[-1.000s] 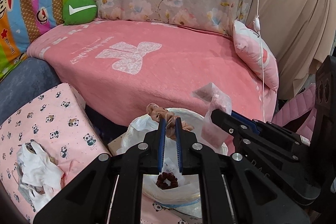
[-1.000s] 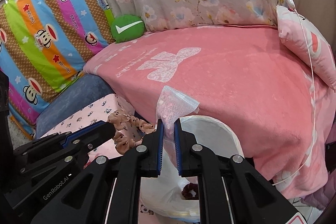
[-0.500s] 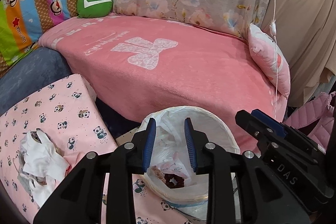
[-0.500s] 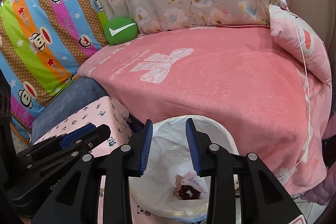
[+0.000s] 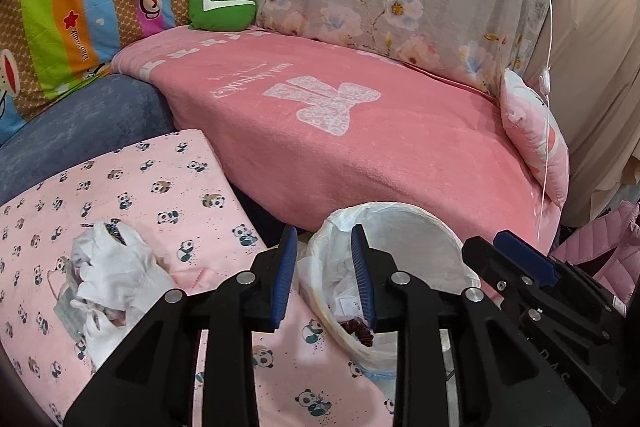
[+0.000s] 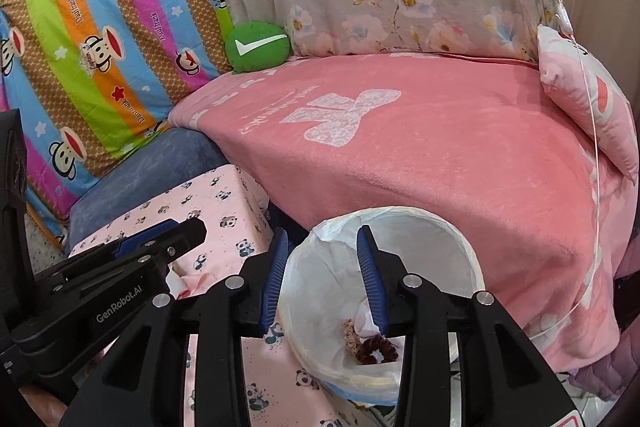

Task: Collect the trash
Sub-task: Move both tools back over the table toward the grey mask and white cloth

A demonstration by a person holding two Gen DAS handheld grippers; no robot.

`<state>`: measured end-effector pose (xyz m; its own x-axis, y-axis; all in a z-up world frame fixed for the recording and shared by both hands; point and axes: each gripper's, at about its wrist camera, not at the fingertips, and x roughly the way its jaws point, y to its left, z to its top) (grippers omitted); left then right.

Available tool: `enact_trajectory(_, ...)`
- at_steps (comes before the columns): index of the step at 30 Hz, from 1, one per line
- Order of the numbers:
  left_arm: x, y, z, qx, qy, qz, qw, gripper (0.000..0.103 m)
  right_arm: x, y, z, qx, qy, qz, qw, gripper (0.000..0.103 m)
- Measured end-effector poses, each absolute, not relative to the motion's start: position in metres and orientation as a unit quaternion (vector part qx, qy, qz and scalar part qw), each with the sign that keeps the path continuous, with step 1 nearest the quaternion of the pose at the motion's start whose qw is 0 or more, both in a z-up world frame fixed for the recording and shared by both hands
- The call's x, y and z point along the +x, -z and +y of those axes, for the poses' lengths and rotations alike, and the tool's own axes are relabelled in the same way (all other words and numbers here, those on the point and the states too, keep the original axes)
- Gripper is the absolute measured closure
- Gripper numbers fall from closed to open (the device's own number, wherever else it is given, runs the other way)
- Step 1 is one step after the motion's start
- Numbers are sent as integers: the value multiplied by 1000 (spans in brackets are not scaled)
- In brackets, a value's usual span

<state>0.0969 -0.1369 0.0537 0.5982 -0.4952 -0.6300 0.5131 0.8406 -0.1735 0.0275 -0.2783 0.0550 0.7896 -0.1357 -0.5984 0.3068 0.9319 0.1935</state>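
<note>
A round bin with a white liner (image 5: pixel 400 207) (image 6: pixel 404 214) stands in front of the pink sofa. Inside it lie a dark red scrunchie (image 6: pixel 376 349) (image 5: pixel 360 331), a beige scrunchie (image 6: pixel 349 331) and a clear packet (image 6: pixel 366 313). My left gripper (image 5: pixel 323 231) hangs open over the bin's left rim with nothing between its fingers. My right gripper (image 6: pixel 322 231) is above the bin, its jaws opening and nothing between them. A crumpled white pile of tissue (image 5: pixel 112 267) lies on the panda-print cloth (image 5: pixel 168 187), left of the left gripper.
The sofa carries a pink blanket (image 5: pixel 360 147) with a green round cushion (image 5: pixel 222 9) at the back and a pink pillow (image 5: pixel 536 143) at the right. A thin white cable (image 5: pixel 547 27) hangs at the right. A pink quilted thing (image 5: pixel 600 239) lies beyond the bin.
Both grippers opened: the beige scrunchie left the left one and the clear packet left the right one, and both now lie in the bin. Both hands shifted left.
</note>
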Motion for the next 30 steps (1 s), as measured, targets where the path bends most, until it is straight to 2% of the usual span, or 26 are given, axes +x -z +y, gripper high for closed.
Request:
enact_trajectory(17,85,-43,-41,-1,190,357,915,76,25,-43,-180,124,44,331,934,61)
enact_trajectory(30,86,-15,44,-38,121,387,913,75,33,-20,-112,103,-1,362,926,60)
